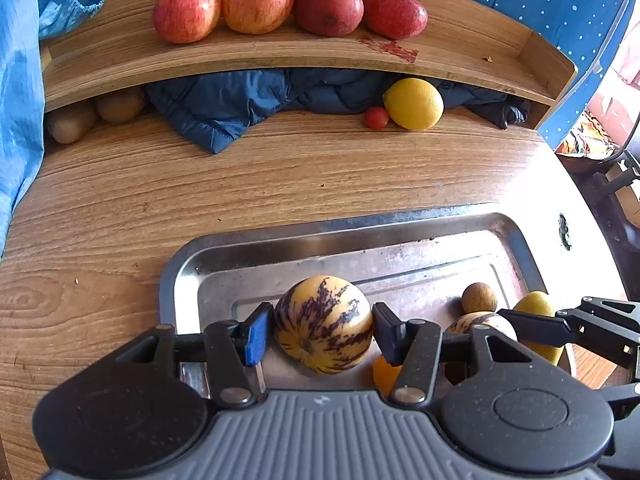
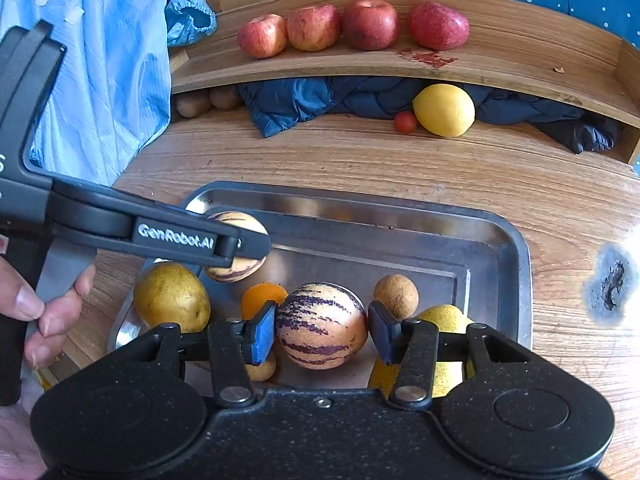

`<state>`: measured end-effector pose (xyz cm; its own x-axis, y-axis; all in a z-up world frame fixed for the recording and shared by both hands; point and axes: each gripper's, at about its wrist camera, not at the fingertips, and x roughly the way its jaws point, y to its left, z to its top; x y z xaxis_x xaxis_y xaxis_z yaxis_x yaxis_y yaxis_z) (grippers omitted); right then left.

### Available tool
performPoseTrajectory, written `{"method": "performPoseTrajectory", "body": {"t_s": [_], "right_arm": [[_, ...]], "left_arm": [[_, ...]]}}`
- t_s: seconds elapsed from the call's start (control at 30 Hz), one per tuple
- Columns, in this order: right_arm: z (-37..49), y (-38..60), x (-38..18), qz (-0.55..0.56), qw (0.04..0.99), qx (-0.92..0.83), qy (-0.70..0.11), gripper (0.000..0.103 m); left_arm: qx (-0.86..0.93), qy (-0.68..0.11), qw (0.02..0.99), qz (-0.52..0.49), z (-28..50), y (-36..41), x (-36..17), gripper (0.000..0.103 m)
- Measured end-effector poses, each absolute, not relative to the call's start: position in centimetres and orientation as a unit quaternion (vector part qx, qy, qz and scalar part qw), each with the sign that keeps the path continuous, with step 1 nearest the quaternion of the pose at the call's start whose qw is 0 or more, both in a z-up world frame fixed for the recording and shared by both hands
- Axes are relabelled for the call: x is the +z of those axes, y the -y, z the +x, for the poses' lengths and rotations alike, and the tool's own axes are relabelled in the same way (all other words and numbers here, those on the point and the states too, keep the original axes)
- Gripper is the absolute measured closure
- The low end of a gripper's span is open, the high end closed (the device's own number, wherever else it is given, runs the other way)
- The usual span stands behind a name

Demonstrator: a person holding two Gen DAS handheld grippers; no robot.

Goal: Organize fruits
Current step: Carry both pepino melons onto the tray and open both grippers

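Observation:
A steel tray on the wooden table holds mixed fruit. My left gripper is shut on a striped yellow-purple melon, also in the right wrist view under the left gripper's finger. My right gripper is shut on a second striped melon, seen in the left wrist view. Also in the tray: a yellow pear, an orange, a brown round fruit and another yellow pear.
Several red apples sit in a row on the raised wooden shelf. Under it lie a lemon, a cherry tomato, kiwis and a dark blue jacket. Blue cloth hangs at left.

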<state>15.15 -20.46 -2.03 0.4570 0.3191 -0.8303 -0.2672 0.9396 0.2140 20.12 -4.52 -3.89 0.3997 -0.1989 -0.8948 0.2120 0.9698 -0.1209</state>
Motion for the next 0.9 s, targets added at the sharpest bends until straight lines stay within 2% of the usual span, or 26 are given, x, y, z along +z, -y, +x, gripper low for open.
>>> {"method": "performPoseTrajectory", "body": {"t_s": [0.1, 0.33, 0.43, 0.57, 0.8, 0.9], "right_arm": [[15.0, 20.4, -2.1, 0.026, 0.853, 0.172, -0.491, 0.051], [14.1, 20.1, -1.8, 0.024, 0.861, 0.172, -0.477, 0.047], [13.4, 20.1, -1.3, 0.018, 0.868, 0.171, -0.466, 0.041], [12.1, 19.8, -0.4, 0.004, 0.878, 0.169, -0.447, 0.024], [9.3, 19.7, 0.9, -0.004, 0.889, 0.163, -0.427, 0.006], [8.2, 20.0, 1.0, 0.004, 0.887, 0.152, -0.436, 0.003]], "left_arm": [[-0.119, -0.532, 0.839, 0.003, 20.0, 4.4, -3.7, 0.045], [-0.109, -0.510, 0.853, -0.004, 19.6, 3.7, -2.6, 0.033], [-0.103, -0.504, 0.858, -0.010, 19.0, 3.2, -2.1, 0.029], [-0.093, -0.492, 0.865, -0.019, 17.9, 2.3, -1.2, 0.021], [-0.066, -0.478, 0.875, -0.020, 15.1, 0.1, 0.3, 0.007], [-0.056, -0.483, 0.874, -0.014, 13.5, -0.8, 0.6, 0.003]]}}
